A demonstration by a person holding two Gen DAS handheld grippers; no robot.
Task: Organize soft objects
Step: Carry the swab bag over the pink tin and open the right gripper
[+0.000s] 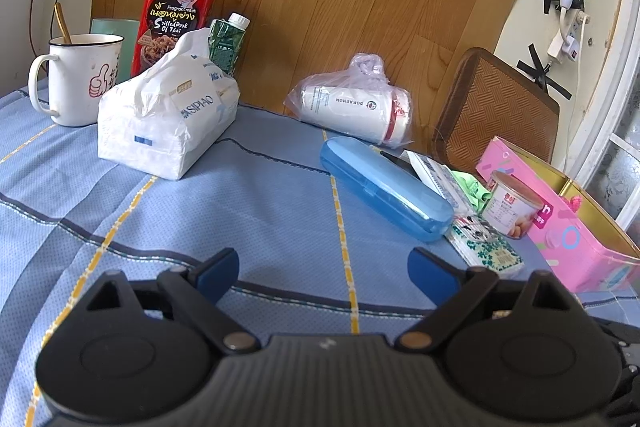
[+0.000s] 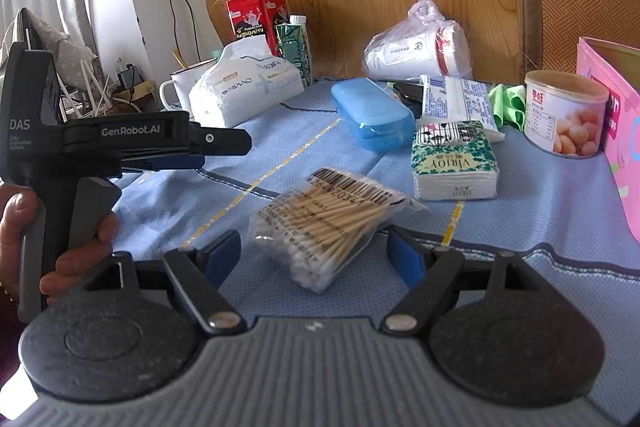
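Swab bag [image 2: 324, 223] before tissues [image 2: 456, 163], seemingly apart

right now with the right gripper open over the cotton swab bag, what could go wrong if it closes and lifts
1. The cotton swab bag is slippery plastic lying aslant between the right gripper fingers; it may slide or tilt out.
2. The small tissue pack and blue case lie close behind; pushing forward could shove them.
3. The left gripper hangs close on the left; swinging that way could knock it.
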